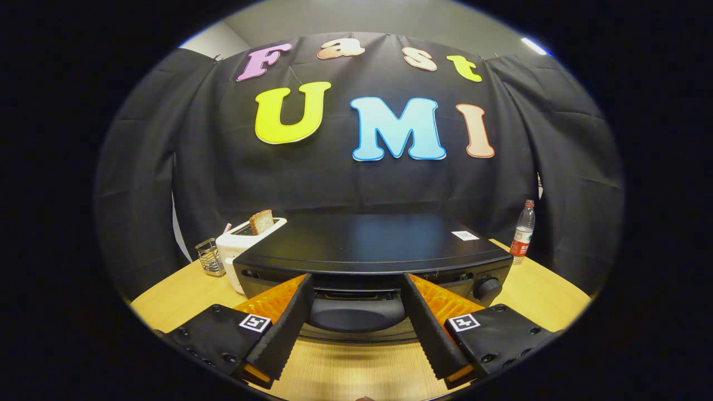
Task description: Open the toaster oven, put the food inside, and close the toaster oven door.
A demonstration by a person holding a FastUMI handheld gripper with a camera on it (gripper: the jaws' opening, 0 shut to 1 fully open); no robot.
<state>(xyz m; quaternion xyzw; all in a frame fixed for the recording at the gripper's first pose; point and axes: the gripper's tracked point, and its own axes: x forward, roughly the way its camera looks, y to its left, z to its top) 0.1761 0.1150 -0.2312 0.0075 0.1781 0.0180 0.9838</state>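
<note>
The tool [356, 292] stands wide open, its fingers straddling the curved handle [356, 314] of the black metal toaster oven [373, 245], seemingly placed to grip and open the door.

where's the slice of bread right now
In the gripper view, the slice of bread stands upright in the white toaster, beyond the open fingers, behind the toaster oven's left corner and beside a wire holder.

Black toaster oven [372, 245] upright on table, door seemingly shut.
</note>
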